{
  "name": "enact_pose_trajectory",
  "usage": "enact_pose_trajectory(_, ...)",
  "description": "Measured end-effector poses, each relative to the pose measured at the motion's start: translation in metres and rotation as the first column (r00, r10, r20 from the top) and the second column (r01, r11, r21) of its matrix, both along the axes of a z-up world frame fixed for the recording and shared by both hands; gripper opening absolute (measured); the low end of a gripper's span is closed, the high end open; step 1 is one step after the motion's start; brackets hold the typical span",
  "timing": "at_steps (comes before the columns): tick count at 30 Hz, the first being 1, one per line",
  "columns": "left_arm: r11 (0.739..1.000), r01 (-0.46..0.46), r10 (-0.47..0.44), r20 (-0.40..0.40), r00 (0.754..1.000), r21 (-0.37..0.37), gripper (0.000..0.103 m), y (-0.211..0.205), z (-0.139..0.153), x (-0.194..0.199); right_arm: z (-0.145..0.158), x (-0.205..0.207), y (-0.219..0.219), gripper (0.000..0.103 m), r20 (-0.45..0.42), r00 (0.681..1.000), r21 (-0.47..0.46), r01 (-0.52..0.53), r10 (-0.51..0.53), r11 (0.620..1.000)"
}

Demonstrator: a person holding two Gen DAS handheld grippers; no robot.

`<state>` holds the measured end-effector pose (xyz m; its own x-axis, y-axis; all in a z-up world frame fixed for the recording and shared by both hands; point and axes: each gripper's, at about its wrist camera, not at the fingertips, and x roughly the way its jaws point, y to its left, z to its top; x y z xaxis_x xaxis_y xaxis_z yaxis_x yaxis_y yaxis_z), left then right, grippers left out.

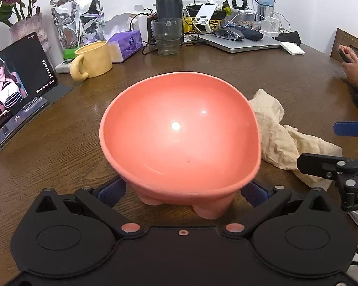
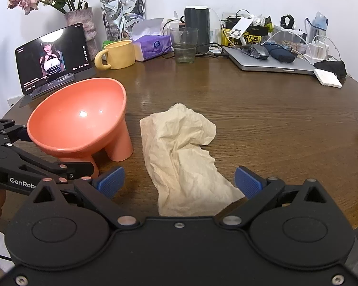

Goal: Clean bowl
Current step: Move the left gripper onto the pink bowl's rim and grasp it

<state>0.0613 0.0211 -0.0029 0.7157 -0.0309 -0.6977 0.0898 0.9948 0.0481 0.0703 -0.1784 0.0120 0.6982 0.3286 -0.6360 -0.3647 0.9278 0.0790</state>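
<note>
A salmon-pink bowl (image 1: 179,131) on short legs stands on the brown wooden table (image 1: 59,147), empty and glossy inside. My left gripper (image 1: 183,191) is open, its blue pads (image 1: 112,190) on either side of the bowl's legs with a gap to each. In the right wrist view the bowl (image 2: 81,116) is at the left with the left gripper (image 2: 52,150) around its base. A crumpled cream cloth (image 2: 181,152) lies flat to the right of the bowl. My right gripper (image 2: 179,182) is open, low over the cloth's near end. The cloth (image 1: 281,138) and right gripper (image 1: 341,147) show at the right.
Behind the bowl stand a propped tablet (image 2: 52,57), yellow mug (image 2: 118,54), tissue box (image 2: 152,46), clear glass (image 2: 185,45), foil bag (image 2: 124,12) and flower vase (image 2: 83,21). A laptop (image 2: 272,63) with cables sits back right. A person's hand (image 1: 350,69) holds a phone at the table's right edge.
</note>
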Motion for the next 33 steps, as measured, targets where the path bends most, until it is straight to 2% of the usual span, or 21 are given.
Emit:
enact_pose_trajectory(5,1.000,0.010,-0.010,-0.007,1.000,-0.007,0.103,0.002,-0.006,0.008,-0.003,0.006,0.001,0.100,-0.008,1.000,-0.005,0.008,-0.008,1.000)
enact_pose_trajectory(15,0.999,0.027,-0.028,0.043,0.999,0.018,0.103,0.001,-0.014,0.012,-0.007,0.011,0.004,0.100,-0.024,1.000,-0.008,0.010,-0.010,1.000)
enact_pose_trajectory(27,0.998,0.061,-0.062,0.080,0.995,0.006,0.103,0.000,-0.018,0.012,-0.009,0.012,0.004,0.100,-0.035,0.999,-0.001,0.014,-0.014,1.000)
enact_pose_trajectory(33,0.997,0.068,-0.063,0.116,0.991,-0.037,0.103,0.003,-0.023,0.011,-0.010,0.014,0.002,0.100,-0.042,0.999,0.007,0.014,-0.013,1.000)
